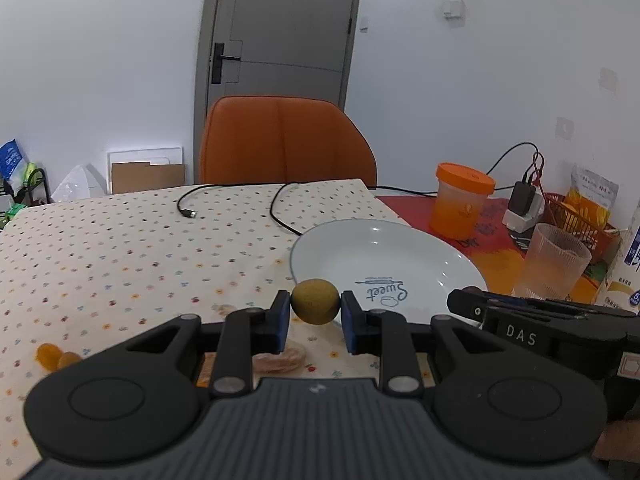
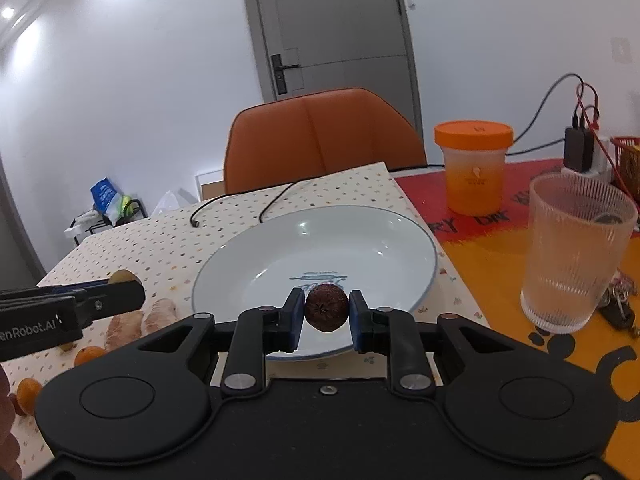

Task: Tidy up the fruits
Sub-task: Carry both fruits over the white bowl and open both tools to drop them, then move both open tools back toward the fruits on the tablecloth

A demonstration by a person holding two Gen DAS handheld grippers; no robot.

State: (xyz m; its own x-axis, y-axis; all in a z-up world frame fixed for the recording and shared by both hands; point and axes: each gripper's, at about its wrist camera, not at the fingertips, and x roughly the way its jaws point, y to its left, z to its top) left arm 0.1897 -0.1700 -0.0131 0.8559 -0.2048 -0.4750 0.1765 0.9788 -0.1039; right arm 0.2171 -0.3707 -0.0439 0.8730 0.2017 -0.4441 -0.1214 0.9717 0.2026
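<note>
My left gripper (image 1: 315,307) is shut on a small round yellow-brown fruit (image 1: 315,301), held just over the near left rim of the white plate (image 1: 380,252). My right gripper (image 2: 326,309) is shut on a dark brown wrinkled round fruit (image 2: 327,307) above the near part of the same plate (image 2: 280,256), which has nothing lying in it. In the right wrist view the left gripper (image 2: 120,286) shows at the left edge with its fruit (image 2: 122,276) peeking out. Small orange fruits (image 2: 88,354) and pale oblong pieces (image 2: 160,314) lie on the dotted tablecloth (image 1: 120,248).
A ribbed glass tumbler (image 2: 576,252) stands right of the plate, an orange-lidded jar (image 2: 474,168) behind it. Black cables (image 1: 240,200) lie across the cloth. Keys (image 2: 620,304), a charger (image 2: 578,148) and a red basket (image 1: 576,216) crowd the right side. An orange chair (image 1: 284,140) stands beyond the table.
</note>
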